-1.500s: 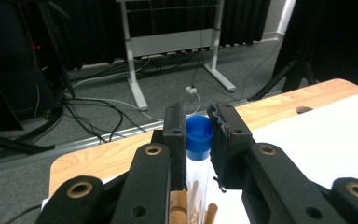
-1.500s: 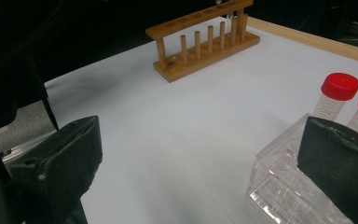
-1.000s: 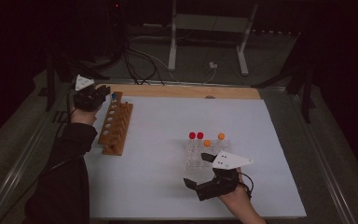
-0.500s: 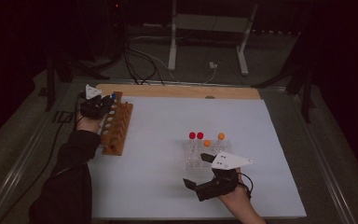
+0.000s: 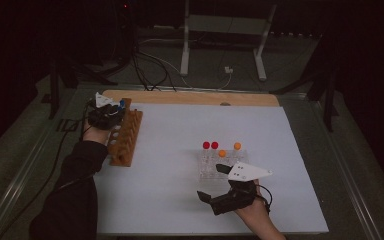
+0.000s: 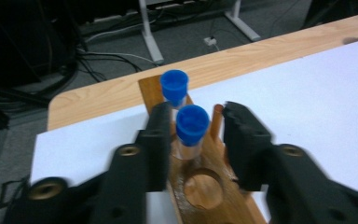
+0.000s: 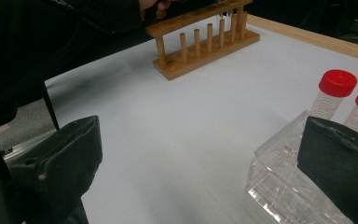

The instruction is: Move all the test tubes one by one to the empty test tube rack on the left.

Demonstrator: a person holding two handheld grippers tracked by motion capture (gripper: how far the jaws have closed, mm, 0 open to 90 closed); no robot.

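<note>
L gripper [image 5: 111, 111] at the far end of the wooden rack [image 5: 125, 140], which sits along the left edge of the white mat [image 5: 180, 190]. In the left gripper view its jaws have just been opening: they stand a little apart on either side of a blue-capped tube [image 6: 191, 128] standing upright in a rack hole. Left pad looks to sit right at the tube, right pad clear of it w/ a visible gap, so no squeeze on the tube. Second blue-capped tube [image 6: 174, 87] stands just behind it, in the next hole toward the far end. Hole on the near side [image 6: 203, 189] is open.

R gripper [image 5: 219, 187] rests low on the mat, near the front edge, jaws wide, nothing between them (right gripper view: bare mat between the pads). Just beside it, on the far side, the clear plastic rack [image 5: 215, 165] holds two red-capped tubes [image 5: 210, 145] at the back and two orange-capped tubes [image 5: 229, 149] next to them, all upright.

Wooden rack and clear rack well apart across the mat. Table's wood edge [image 5: 190, 97] shows beyond the mat.
</note>
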